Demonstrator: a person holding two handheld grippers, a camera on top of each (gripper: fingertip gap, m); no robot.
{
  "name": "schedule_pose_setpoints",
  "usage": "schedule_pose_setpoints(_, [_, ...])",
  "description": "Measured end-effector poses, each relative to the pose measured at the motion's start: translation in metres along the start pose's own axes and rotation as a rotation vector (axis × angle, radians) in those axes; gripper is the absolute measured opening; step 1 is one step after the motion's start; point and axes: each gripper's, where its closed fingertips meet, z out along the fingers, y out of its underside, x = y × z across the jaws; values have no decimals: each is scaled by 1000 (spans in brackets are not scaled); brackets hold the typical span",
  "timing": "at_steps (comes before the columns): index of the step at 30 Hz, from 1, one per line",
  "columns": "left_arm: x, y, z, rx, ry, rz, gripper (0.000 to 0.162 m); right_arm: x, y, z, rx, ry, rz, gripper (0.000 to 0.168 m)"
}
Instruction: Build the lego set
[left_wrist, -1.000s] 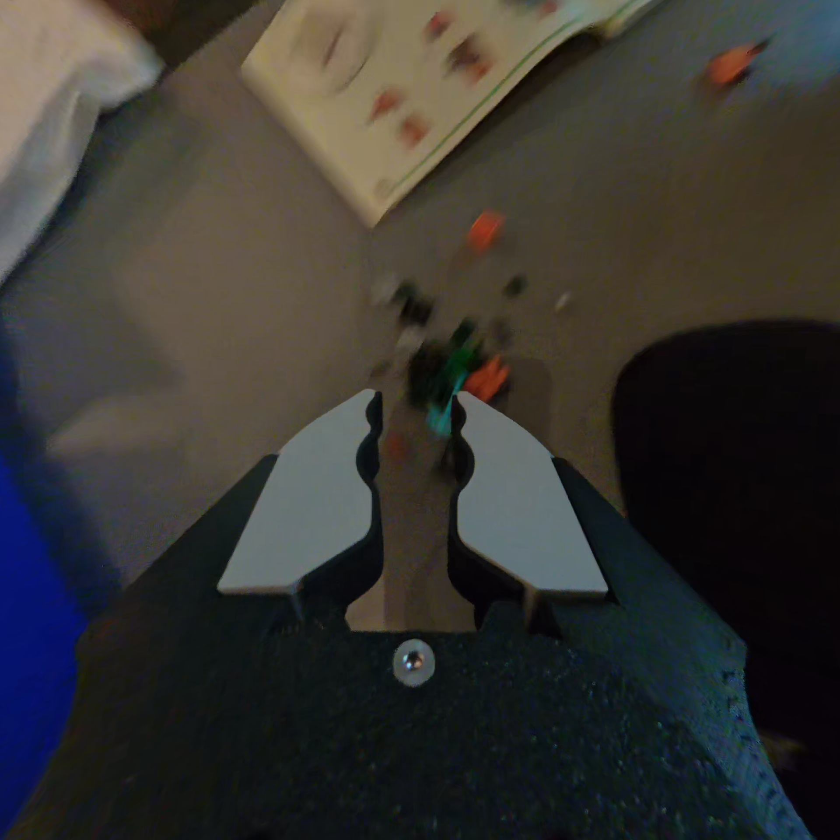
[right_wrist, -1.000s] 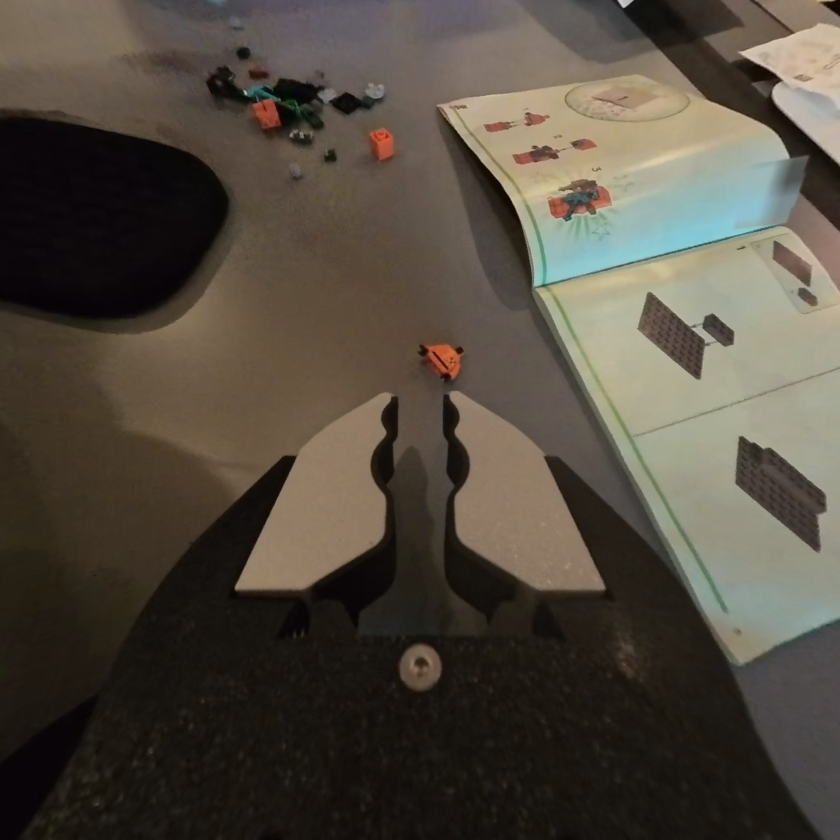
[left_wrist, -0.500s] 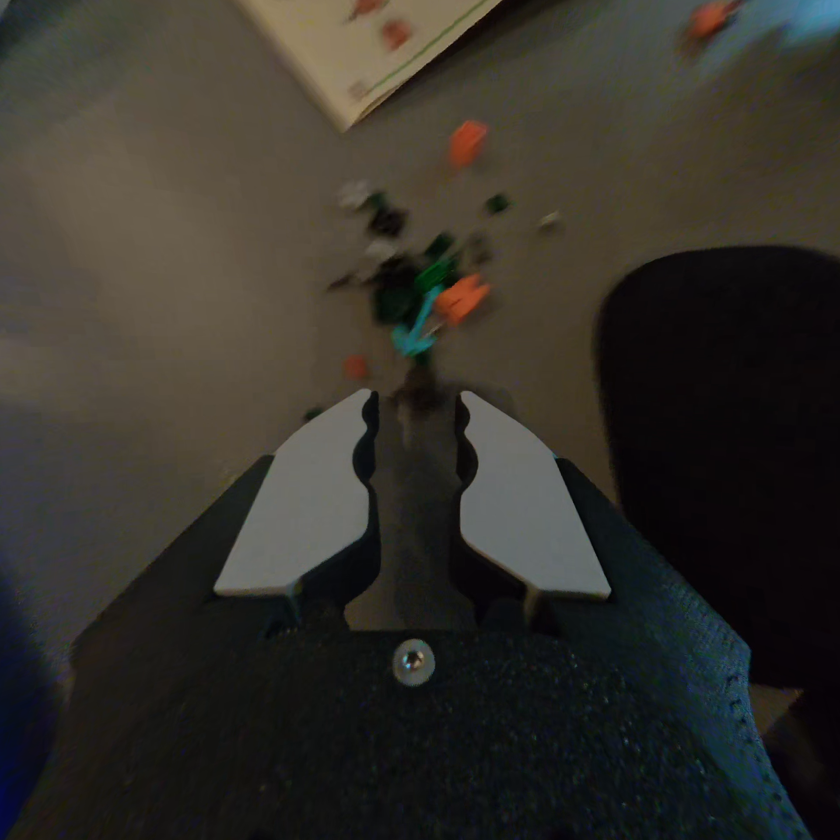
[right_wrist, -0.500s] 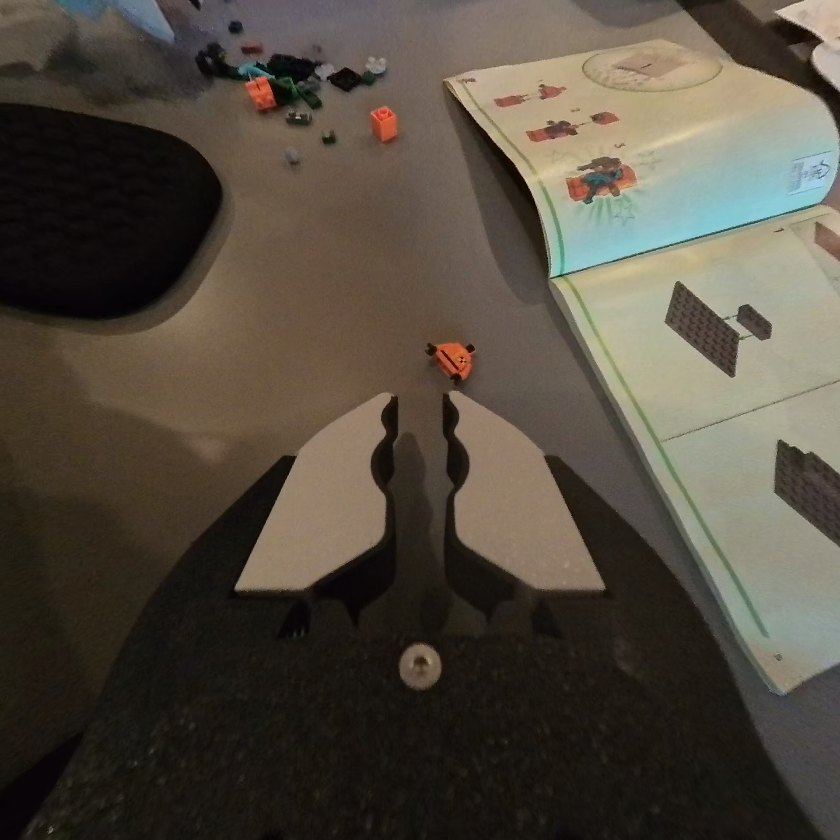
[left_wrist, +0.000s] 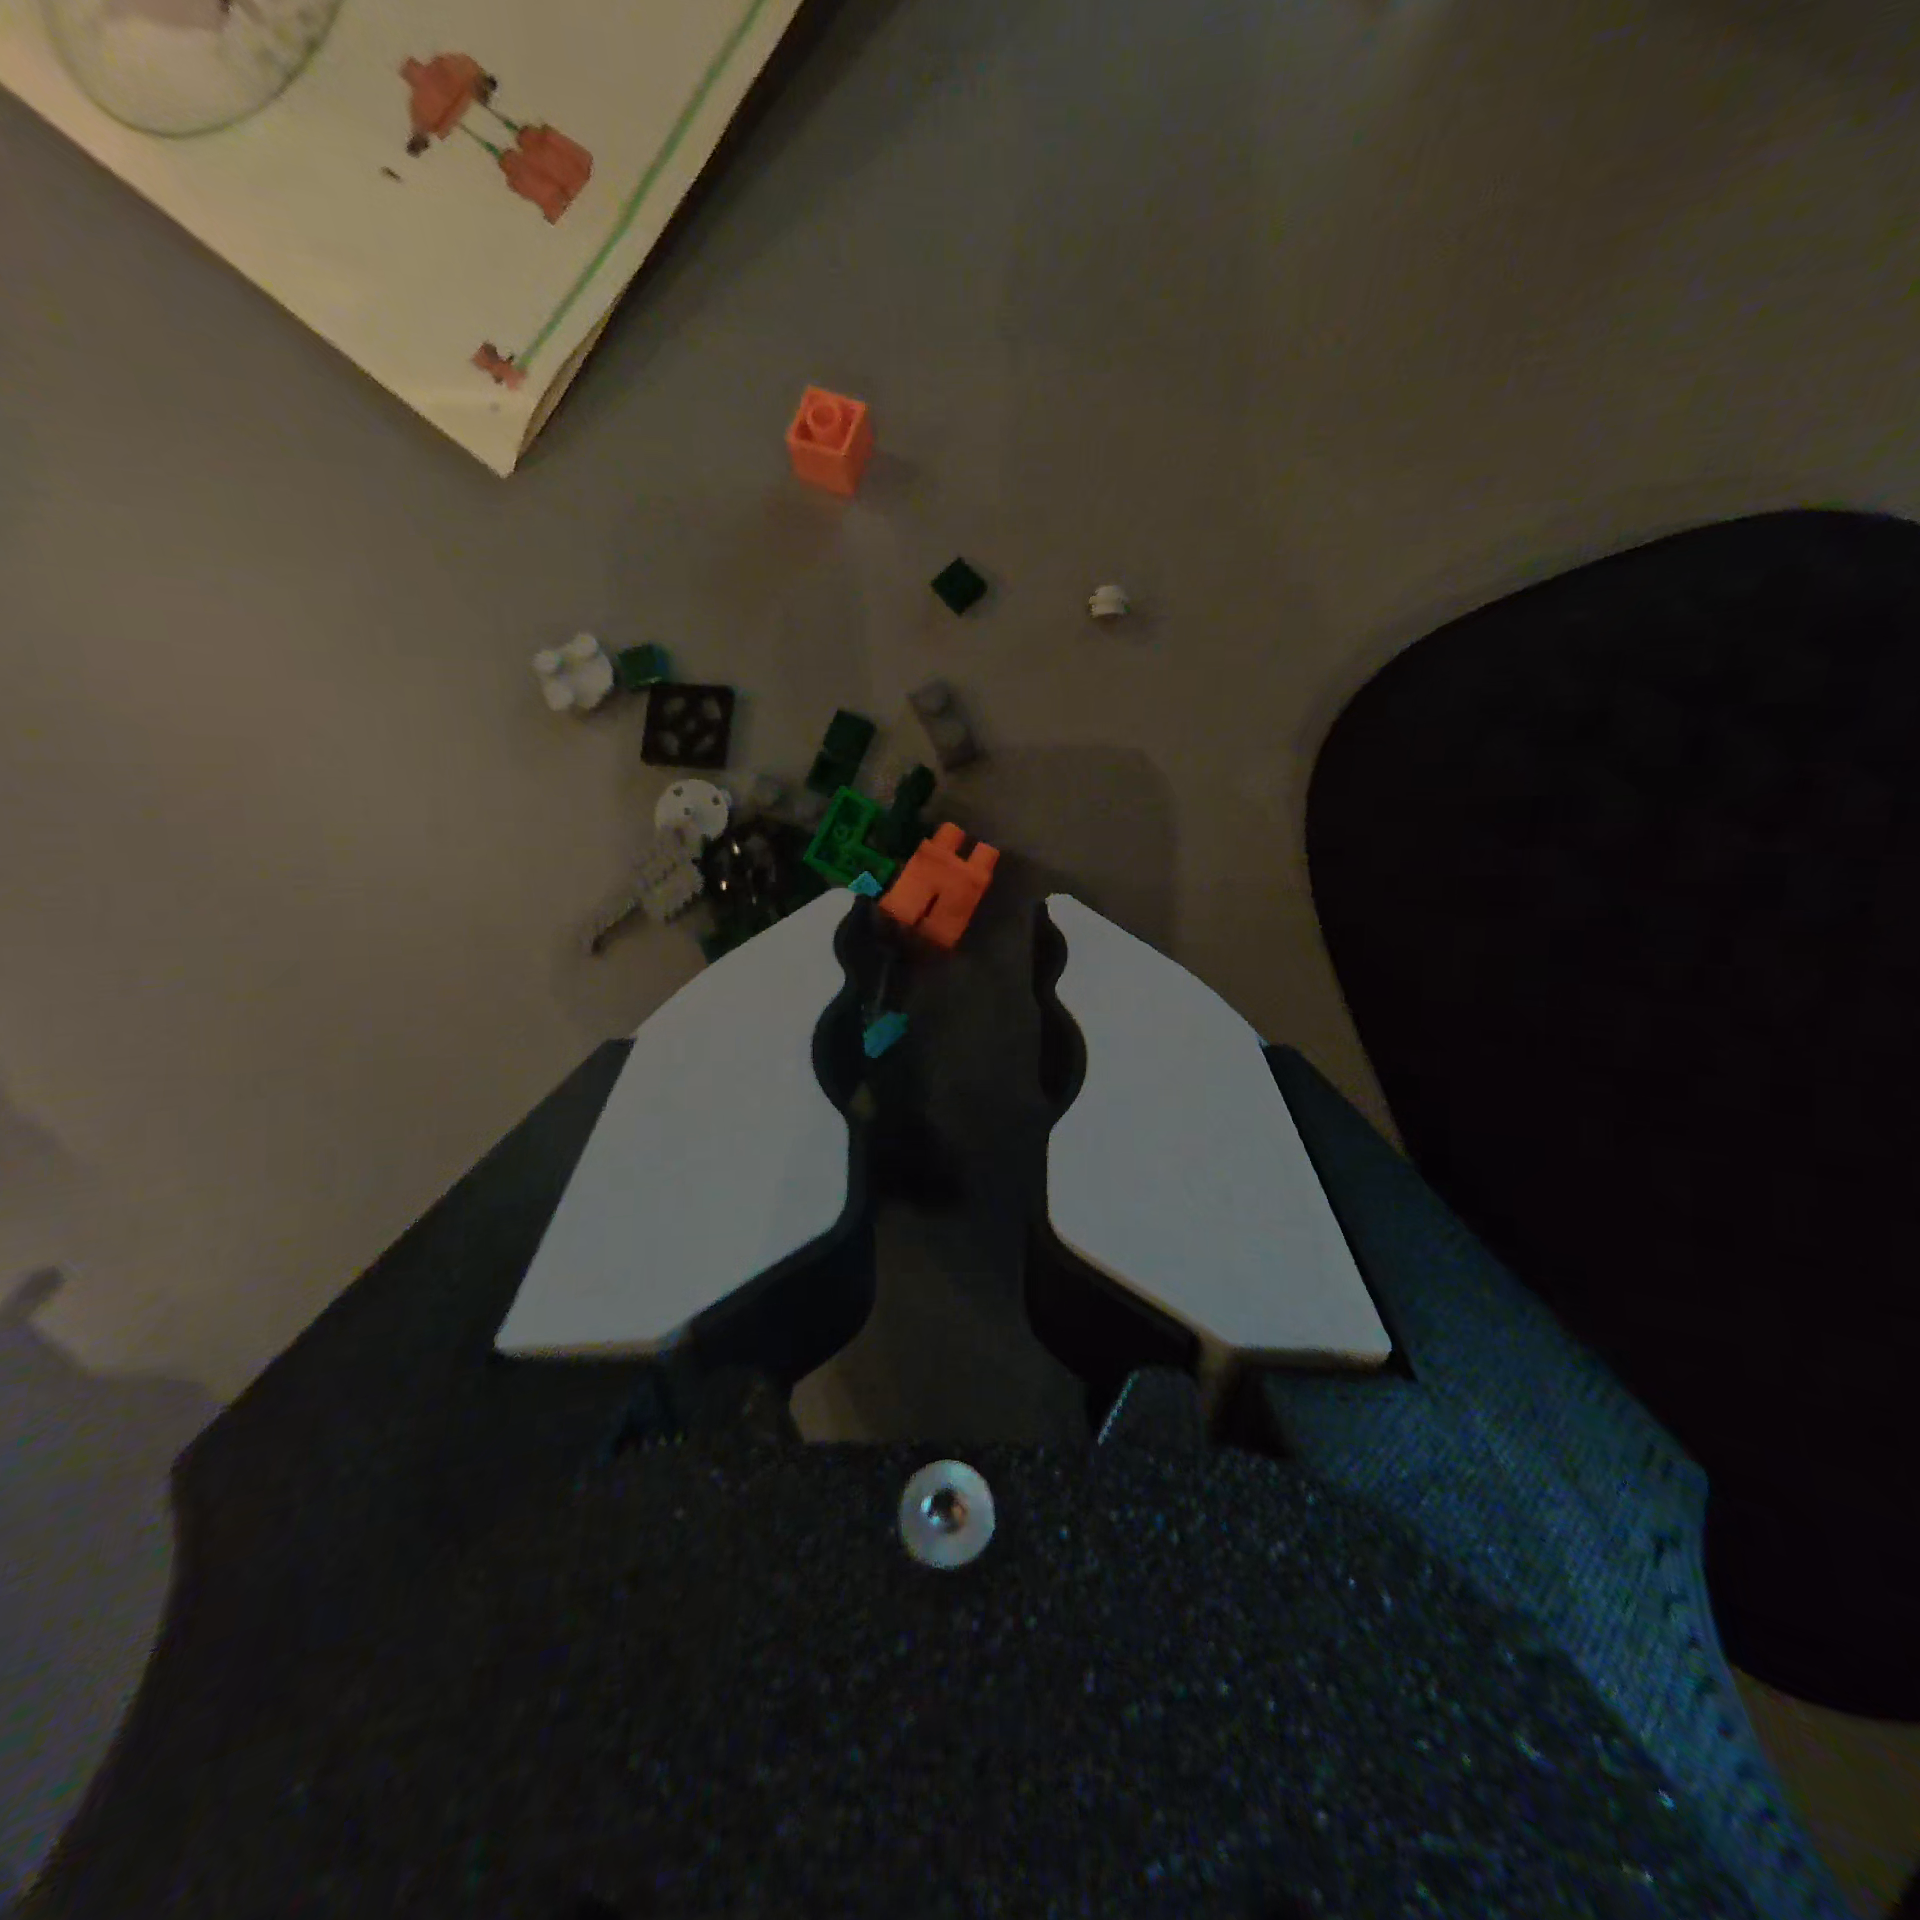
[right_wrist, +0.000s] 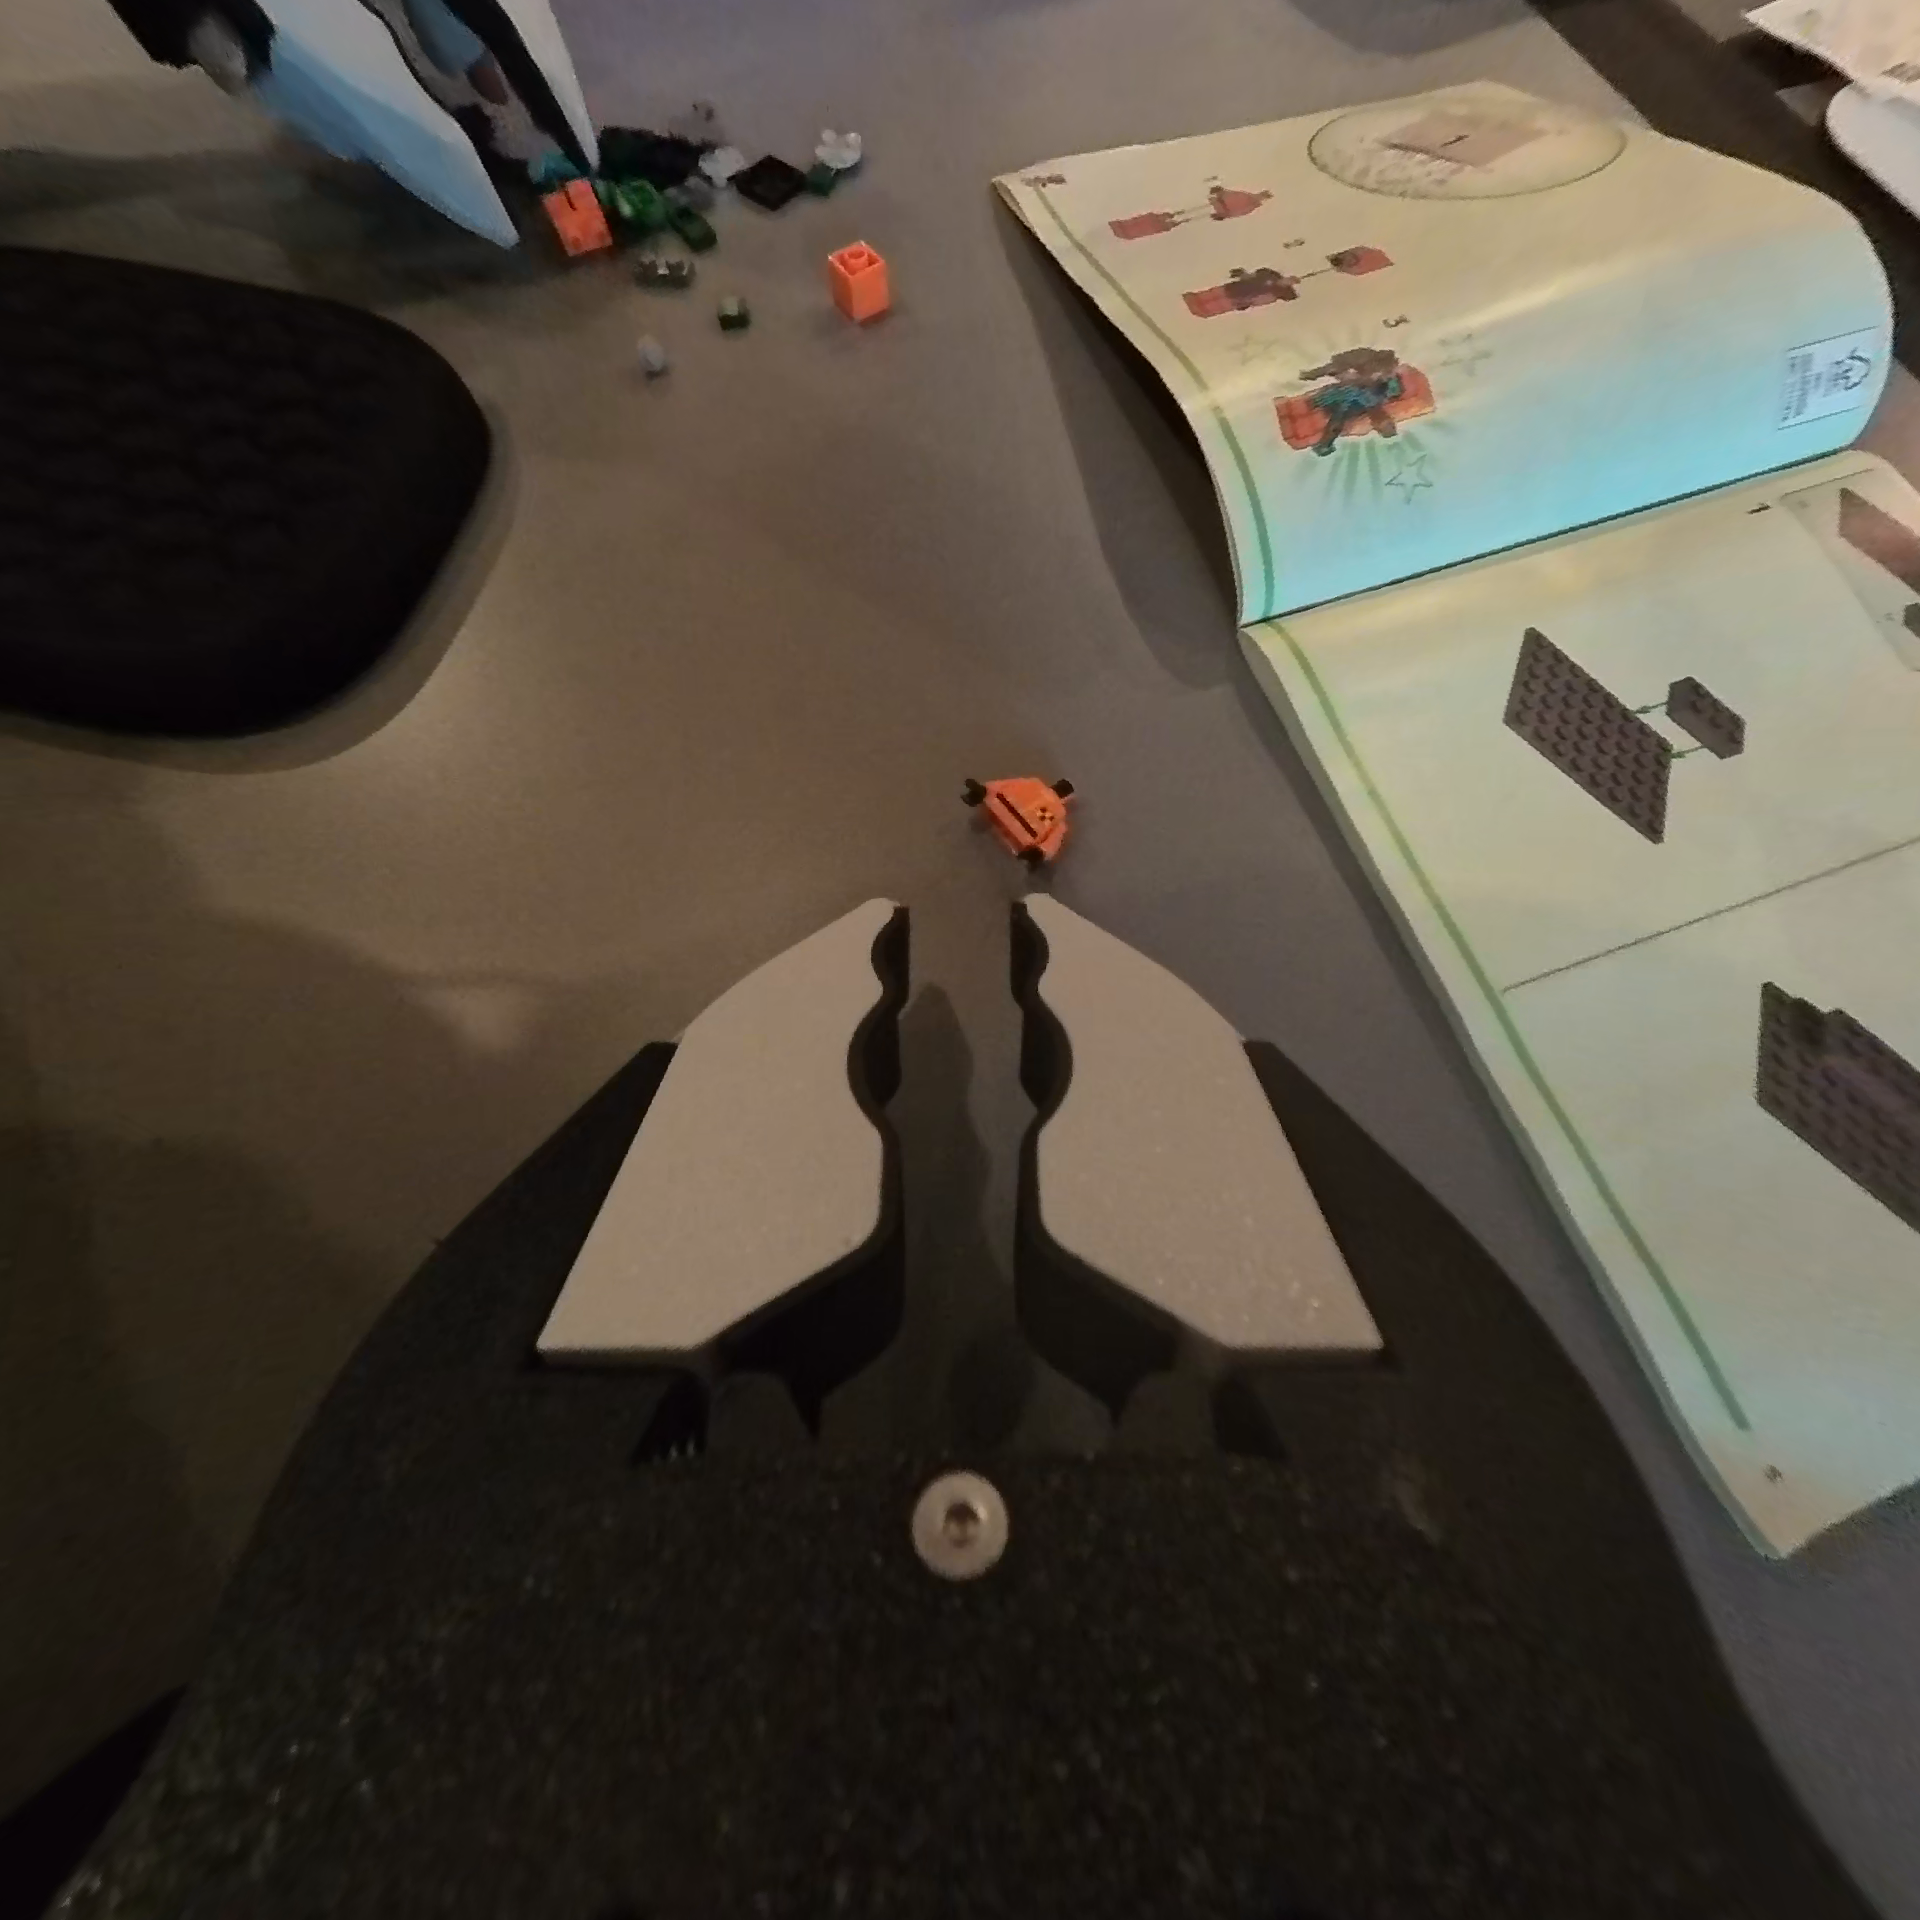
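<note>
Left wrist view: the left gripper (left_wrist: 940, 904) stands open and empty, its tips at the near edge of the lego pile (left_wrist: 790, 821), an orange legs piece (left_wrist: 938, 884) between them. Farther on sit an orange brick (left_wrist: 828, 438) and the instruction booklet (left_wrist: 343, 187). Right wrist view: the right gripper (right_wrist: 958, 906), narrowly parted, holds nothing; an orange torso piece (right_wrist: 1023, 819) lies just beyond on the grey table (right_wrist: 675, 623).

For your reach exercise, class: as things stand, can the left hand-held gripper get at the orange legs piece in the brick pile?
Probably yes. The left hand-held gripper is open, and the orange legs piece lies just ahead of its tips. Green bricks crowd one side and might be nudged.
</note>
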Motion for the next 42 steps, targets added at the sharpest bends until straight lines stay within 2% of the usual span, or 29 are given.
schedule_pose_setpoints(12, [1, -1, 5, -88, 11, 175, 21, 0, 1, -2, 3, -2, 0, 18])
schedule_pose_setpoints(18, [-2, -1, 6, -119, 52, 184, 23, 0, 2, -1, -2, -6, -2, 18])
schedule_pose_setpoints(21, [0, -1, 7, -131, 85, 173, 16, 0, 1, -2, 2, -3, -1, 18])
schedule_pose_setpoints(28, [-1, -5, 7, -121, 34, 159, 15, 0, 1, -3, 7, -2, -3, 18])
schedule_pose_setpoints(35, [25, -52, -3, 39, -56, 184, 15, -7, -6, 0, 31, -26, -4, 18])
schedule_pose_setpoints(42, [62, -123, 16, 267, -79, 167, 15, -20, -23, 3, 114, -85, 57, 19])
